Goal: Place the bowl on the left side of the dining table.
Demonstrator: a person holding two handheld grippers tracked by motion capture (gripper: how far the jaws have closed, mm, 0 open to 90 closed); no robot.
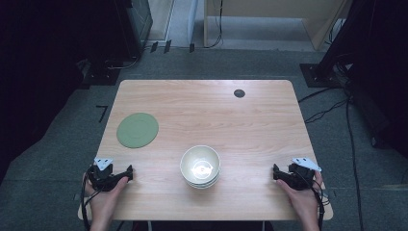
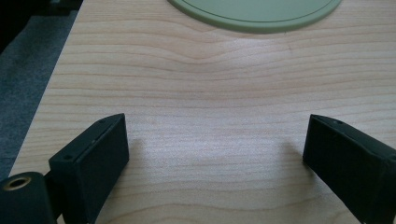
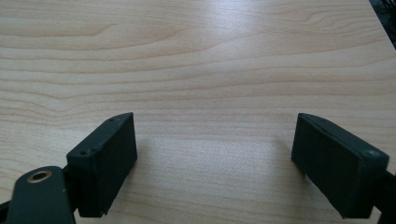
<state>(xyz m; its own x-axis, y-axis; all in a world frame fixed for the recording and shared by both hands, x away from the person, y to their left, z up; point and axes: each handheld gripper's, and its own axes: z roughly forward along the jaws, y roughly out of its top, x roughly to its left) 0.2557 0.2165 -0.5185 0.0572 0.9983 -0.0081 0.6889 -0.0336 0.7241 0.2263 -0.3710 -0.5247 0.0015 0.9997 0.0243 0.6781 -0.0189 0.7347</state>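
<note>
Resting low at the near edge of the wooden table point(image 1: 202, 103), two hands, each gripping a black two-jaw tool. Sitting at the near left corner, left gripper point(image 1: 129, 174), jaws standing spread wide with bare wood grain between them (nothing pinched, nothing touched), seen plainly in the left gripper view point(image 2: 215, 154). Lying ahead of those jaws, well apart from them, flat green plate point(image 1: 137, 130), its near rim peeking in at the top of the left gripper view point(image 2: 254, 11). Sitting at the near right edge, right gripper point(image 1: 275, 172), jaws likewise spread wide over empty tabletop in the right gripper view point(image 3: 215, 154), pads clear of everything. Standing between the two tools, near the front middle of the table, stack of pale bowls point(image 1: 200, 166), nested one inside another, mouth up, light glinting off the inside of the top one; well apart from both tools, roughly level with them. Trailing from each tool toward the person, dark cable; riding on top of each, grey three-cornered plate. Showing at the far right part of the tabletop, small dark round cable hole point(image 1: 239, 93). Surrounding the table, grey carpet point(image 1: 57, 159) with loose cables running along the right side.
</note>
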